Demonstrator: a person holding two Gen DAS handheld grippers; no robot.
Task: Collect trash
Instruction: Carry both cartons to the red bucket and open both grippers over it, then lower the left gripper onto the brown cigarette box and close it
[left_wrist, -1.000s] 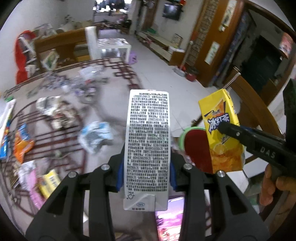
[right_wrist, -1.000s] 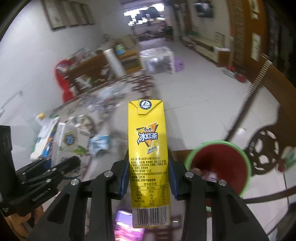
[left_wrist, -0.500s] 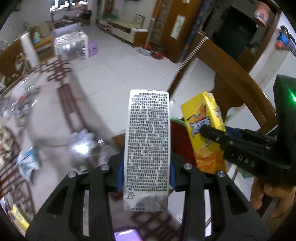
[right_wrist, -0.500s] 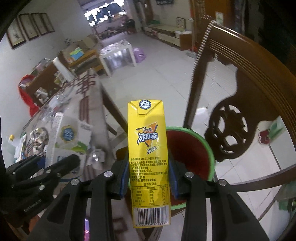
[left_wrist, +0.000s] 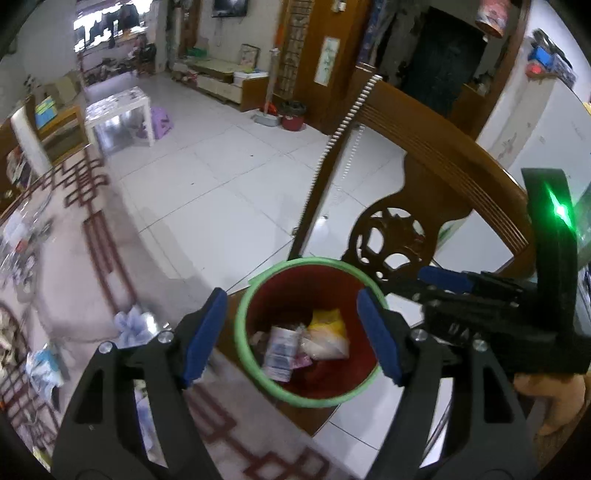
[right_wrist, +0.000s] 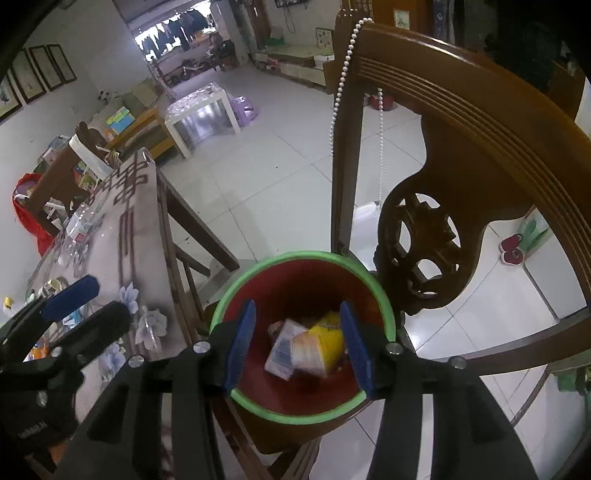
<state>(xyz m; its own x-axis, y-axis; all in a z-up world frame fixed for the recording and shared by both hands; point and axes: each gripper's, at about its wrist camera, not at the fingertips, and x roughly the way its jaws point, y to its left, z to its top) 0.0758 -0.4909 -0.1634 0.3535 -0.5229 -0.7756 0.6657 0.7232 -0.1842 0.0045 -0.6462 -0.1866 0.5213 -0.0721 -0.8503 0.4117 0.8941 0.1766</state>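
Note:
A red bin with a green rim (left_wrist: 258, 295) (right_wrist: 295, 255) stands on a wooden chair seat beside the table. Inside lie a silver-white carton (left_wrist: 281, 350) (right_wrist: 282, 349) and a yellow carton (left_wrist: 327, 334) (right_wrist: 319, 347), with other scraps under them. My left gripper (left_wrist: 291, 332) hovers over the bin, its jaws opening with nothing between them. My right gripper (right_wrist: 297, 341) also hangs above the bin, jaws opening and empty; it shows in the left wrist view as a black body with blue pads (left_wrist: 445, 278). The left gripper's fingers (right_wrist: 70, 297) appear at the left of the right wrist view.
A carved wooden chair back (left_wrist: 436, 184) (right_wrist: 480, 158) rises right behind the bin. The patterned table (left_wrist: 74, 266) (right_wrist: 122, 236) lies to the left, with wrappers and litter (left_wrist: 40, 363) on it. White tiled floor (left_wrist: 221, 166) stretches beyond, with a small white table (right_wrist: 201, 107).
Both grippers swung from the littered table to over the bin. Their jaws opened, and the silver-white carton and the yellow carton dropped into the bin.

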